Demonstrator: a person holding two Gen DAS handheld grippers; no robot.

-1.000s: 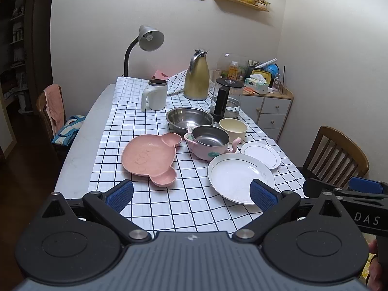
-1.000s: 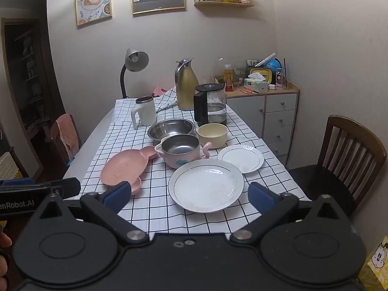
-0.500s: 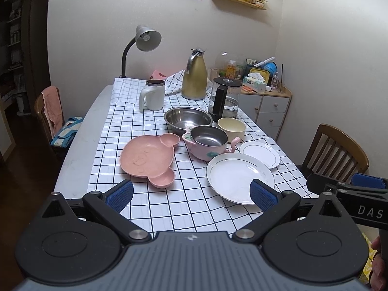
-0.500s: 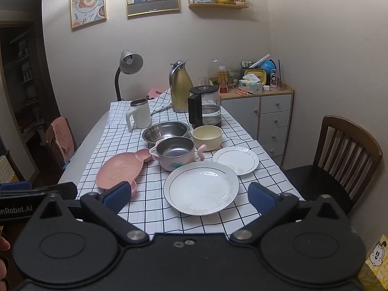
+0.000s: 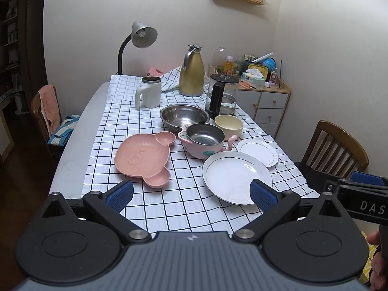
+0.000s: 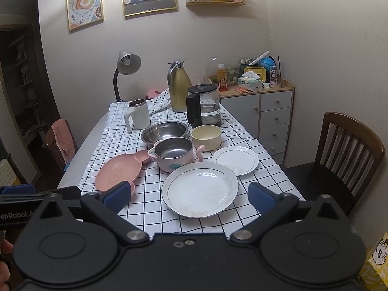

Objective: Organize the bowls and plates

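Six dishes: all lie loose on the checked tablecloth (image 5: 155,206), none stacked so far; I take the large white plate (image 5: 232,177) as the landmark.
Small white plate: (image 5: 257,152) just behind the large plate on its right side; the rims look touching or almost.
Pink handled bowl: (image 5: 203,140) with steel inside, just behind the large plate, very near its rim.
Cream bowl: (image 5: 228,126) behind the pink bowl, further from the large plate.
Steel bowl: (image 5: 184,117) behind and a little left, near the glass kettle (image 5: 222,94).
Pink bear-shaped plate: (image 5: 143,157) left of the large plate, apart from it.
Left gripper: (image 5: 191,192) spread wide, holds nothing, hovers over the near table edge, between the bear plate and the large plate.
Right gripper: (image 6: 189,194) also spread wide and empty, pointed straight at the large plate (image 6: 200,189), above its near rim.
Risk, thin rim: the large plate lies flat, so I think a finger may slide over the rim and only push it.
Risk, pushing: a pushed plate could knock the small plate or the pink bowl behind it.
Risk, cloth: a low finger may catch the cloth and drag all the dishes.
Risk, edge: the large plate is near the table edge; a slipped grip could drop it and break it.
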